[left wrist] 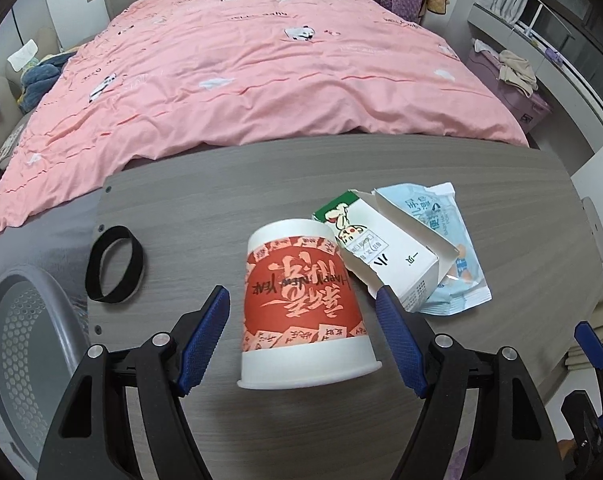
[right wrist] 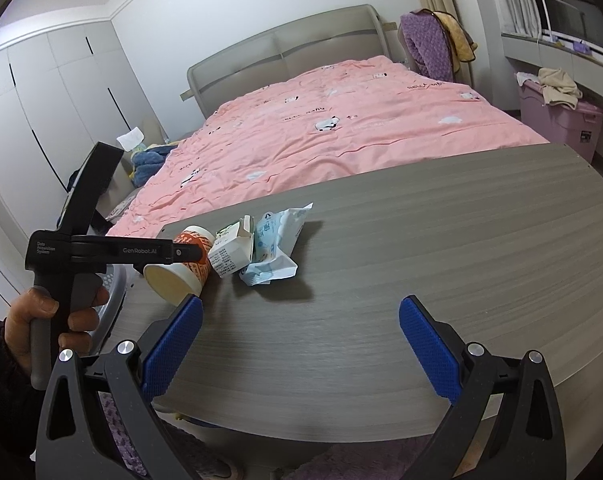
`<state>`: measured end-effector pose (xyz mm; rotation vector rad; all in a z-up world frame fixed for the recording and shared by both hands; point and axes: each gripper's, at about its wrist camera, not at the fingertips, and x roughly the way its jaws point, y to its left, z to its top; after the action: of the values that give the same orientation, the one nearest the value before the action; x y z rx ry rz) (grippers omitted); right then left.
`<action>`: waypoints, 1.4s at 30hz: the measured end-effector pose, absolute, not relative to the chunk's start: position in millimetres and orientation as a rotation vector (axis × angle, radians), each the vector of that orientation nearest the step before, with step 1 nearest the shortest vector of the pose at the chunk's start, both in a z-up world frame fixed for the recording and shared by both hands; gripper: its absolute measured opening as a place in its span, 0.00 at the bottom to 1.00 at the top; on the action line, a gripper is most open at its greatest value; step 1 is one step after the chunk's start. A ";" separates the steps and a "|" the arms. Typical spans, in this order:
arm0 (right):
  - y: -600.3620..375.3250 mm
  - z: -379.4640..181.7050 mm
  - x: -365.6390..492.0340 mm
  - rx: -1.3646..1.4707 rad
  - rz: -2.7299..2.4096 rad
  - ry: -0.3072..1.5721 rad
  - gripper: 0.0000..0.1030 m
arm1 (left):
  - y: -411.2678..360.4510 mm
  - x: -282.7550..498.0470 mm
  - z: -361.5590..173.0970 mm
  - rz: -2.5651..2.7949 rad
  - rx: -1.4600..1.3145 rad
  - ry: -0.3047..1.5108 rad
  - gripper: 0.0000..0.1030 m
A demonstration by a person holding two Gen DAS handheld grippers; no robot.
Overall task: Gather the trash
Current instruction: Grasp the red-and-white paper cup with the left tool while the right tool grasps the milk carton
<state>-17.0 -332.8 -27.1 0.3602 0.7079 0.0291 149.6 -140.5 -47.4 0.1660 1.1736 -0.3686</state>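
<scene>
— So where's the trash?

— On the grey wood-grain table (left wrist: 381,168), near its left end. A red and white paper cup (left wrist: 301,312) lies on its side, rim toward the left gripper (left wrist: 303,296). Touching it on the right is a torn white carton (left wrist: 389,252) with a green top, and that lies partly over a crumpled pale blue wrapper (left wrist: 457,248).

— Is the left gripper holding the cup?

— No. Its jaws are spread wide, one blue pad on each side of the cup, with a gap showing at both (nothing is pinched). A hand (right wrist: 49,312) grips its handle in the right wrist view.

— And the right gripper (right wrist: 301,312)?

— Also released, jaws apart over bare tabletop, well clear of the cup (right wrist: 181,264), carton (right wrist: 231,254) and wrapper (right wrist: 275,248).

— Anything else around?

— A black band (left wrist: 115,264) lies flat on the table left of the cup. A grey perforated basket (left wrist: 25,340) sits below the table's left edge. Beyond the table is a bed with a pink duvet (left wrist: 261,72).
</scene>
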 end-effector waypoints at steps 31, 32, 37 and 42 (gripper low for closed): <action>-244.6 -24.7 70.7 0.072 0.202 0.779 0.94 | -44.5 77.5 -19.6 -0.186 0.077 0.890 0.62; -239.9 -25.5 77.4 0.056 0.204 0.783 0.93 | -40.8 76.3 -19.2 -0.178 0.074 0.887 0.62; -227.0 -30.3 103.8 -0.015 0.180 0.797 0.91 | -26.9 74.5 -18.9 -0.159 0.053 0.883 0.62; -225.6 -43.8 124.5 -0.076 0.126 0.847 0.78 | -21.1 72.9 -17.8 -0.159 0.038 0.881 0.62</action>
<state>124.5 -225.6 -43.8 -0.0760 0.8475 0.1261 72.9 -21.1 -17.8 0.0382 0.8813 -0.1585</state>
